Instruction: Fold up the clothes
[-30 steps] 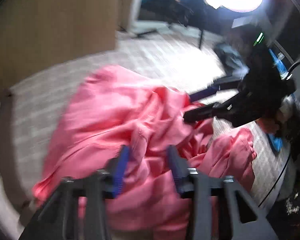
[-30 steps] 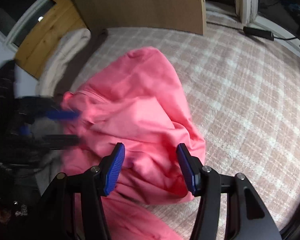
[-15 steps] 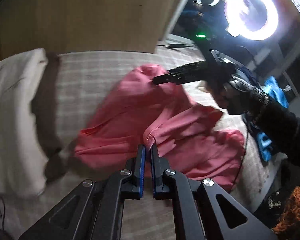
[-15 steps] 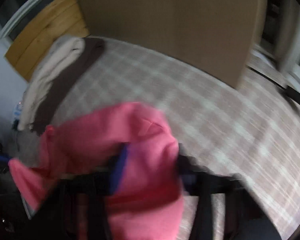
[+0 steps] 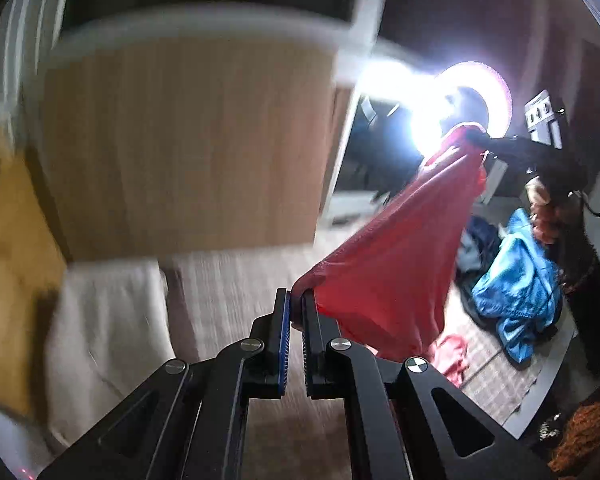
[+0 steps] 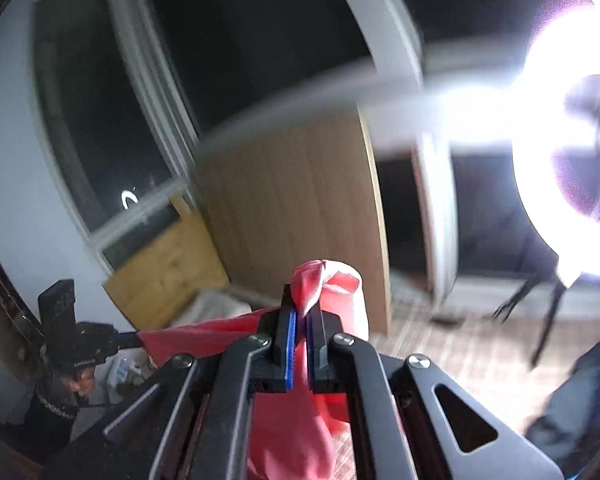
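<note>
The pink garment (image 5: 396, 248) hangs in the air, stretched between the two claws above the bed (image 5: 228, 280). The left claw (image 5: 294, 308) has its blue-padded jaws pressed together on one corner of the cloth; the fabric bunches right at the tips and fans out up and to the right from there. In the left wrist view, the far end of the garment rises to the right claw (image 5: 480, 136), which pinches it in front of a bright ring light (image 5: 476, 96). Between the two grips the cloth sags into a loose pouch, and a pink end of it trails down towards the checked cover at the bed's edge.

In the right wrist view the right claw (image 6: 300, 320) is clamped on a fold of the pink garment (image 6: 324, 284): a small tuft sticks up past the tips and the rest drops below the jaws. A taut strip of cloth runs left to the left claw (image 6: 128, 336), held in a hand (image 6: 76, 380).

A blue garment (image 5: 516, 280) lies heaped on the bed to the right, apart from the pink one. A wooden board (image 5: 188, 148) stands behind the bed.
</note>
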### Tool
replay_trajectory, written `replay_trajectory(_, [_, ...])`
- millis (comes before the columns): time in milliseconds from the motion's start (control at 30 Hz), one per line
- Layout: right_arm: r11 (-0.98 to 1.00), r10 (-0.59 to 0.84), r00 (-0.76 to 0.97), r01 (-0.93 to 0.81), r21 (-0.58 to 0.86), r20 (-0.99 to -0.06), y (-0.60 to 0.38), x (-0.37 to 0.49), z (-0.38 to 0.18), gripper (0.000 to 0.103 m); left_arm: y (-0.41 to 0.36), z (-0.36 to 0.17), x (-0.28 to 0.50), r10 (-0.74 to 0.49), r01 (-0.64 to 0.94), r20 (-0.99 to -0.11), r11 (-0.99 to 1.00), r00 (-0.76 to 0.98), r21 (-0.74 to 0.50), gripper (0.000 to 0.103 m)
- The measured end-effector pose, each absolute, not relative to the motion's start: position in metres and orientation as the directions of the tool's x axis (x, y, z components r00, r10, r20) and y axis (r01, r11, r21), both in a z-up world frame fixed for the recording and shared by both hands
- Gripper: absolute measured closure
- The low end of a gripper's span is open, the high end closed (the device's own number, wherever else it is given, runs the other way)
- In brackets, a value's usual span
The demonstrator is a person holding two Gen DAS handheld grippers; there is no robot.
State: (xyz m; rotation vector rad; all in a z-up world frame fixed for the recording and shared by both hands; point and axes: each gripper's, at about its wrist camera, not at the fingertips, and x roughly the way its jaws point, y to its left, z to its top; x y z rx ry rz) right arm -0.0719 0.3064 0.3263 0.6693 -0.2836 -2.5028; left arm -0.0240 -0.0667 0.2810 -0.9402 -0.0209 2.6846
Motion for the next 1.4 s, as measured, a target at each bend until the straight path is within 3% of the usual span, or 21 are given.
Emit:
replay_trajectory(333, [-0.899,-0.432,-0.879,0.400,0.180,-0.202,0.318,0.075,0.476,0.099,-0.034,0.442,0.039,0.313,-0.389,-0.397,-0.912,-0.863,0.126,0.098])
replay_trajectory(500, [-0.947,-0.316,-0.927,0.294,0.132,-0.201,0.316,0.121,0.490,0.099,-0.017,0.457,0.044,0.326,-0.426,-0.430,-0.891,-0.842,0.158,0.099])
replay_trajectory(700, [-0.977,-0.140,-0.881,0.049,0.208,-0.452,0.361,0.104,0.363,0.099,0.024,0.336,-0.014,0.437,-0.558,-0.646,-0.829,-0.626,-0.020,0.099])
replay_trajectory(833, [-0.965,-0.049,-0.664,-0.161,0.207,-0.746,0.403,0.083,0.198,0.099,0.062,0.204,-0.041,0.448,-0.584,-0.800,-0.797,-0.399,-0.155,0.098])
replay_trajectory(967, [-0.953,-0.017,-0.465,-0.261,0.155,-0.885,0.432,0.088,0.099,0.098,0.103,0.126,-0.037,0.430,-0.607,-0.869,-0.767,-0.243,-0.210,0.095])
replay_trajectory(1033, [-0.959,-0.009,-0.428,-0.253,0.129,-0.904,0.440,0.103,0.088,0.098,0.120,0.108,-0.029,0.438,-0.626,-0.878,-0.744,-0.194,-0.233,0.075])
replay_trajectory(1100, [-0.967,0.024,-0.407,-0.241,0.082,-0.913,0.446,0.117,0.089,0.097,0.136,0.093,-0.025,0.433,-0.648,-0.887,-0.723,-0.159,-0.237,0.064])
replay_trajectory(1200, [-0.968,0.028,-0.416,-0.238,0.079,-0.909,0.463,0.135,0.101,0.094,0.157,0.074,-0.020,0.386,-0.693,-0.908,-0.699,-0.161,-0.174,0.063])
replay_trajectory(1267, [-0.974,0.040,-0.426,-0.220,0.061,-0.904,0.464,0.139,0.113,0.083,0.170,0.062,-0.019,0.352,-0.717,-0.920,-0.685,-0.172,-0.128,0.058])
replay_trajectory(1367, [-0.978,0.073,-0.427,-0.207,0.019,-0.901,0.461,0.133,0.122,0.070,0.179,0.048,-0.027,0.339,-0.716,-0.928,-0.686,-0.153,-0.132,0.065])
replay_trajectory(1400, [-0.979,0.069,-0.425,-0.202,0.020,-0.903,0.463,0.133,0.124,0.070,0.181,0.043,-0.029,0.344,-0.715,-0.929,-0.683,-0.135,-0.149,0.086])
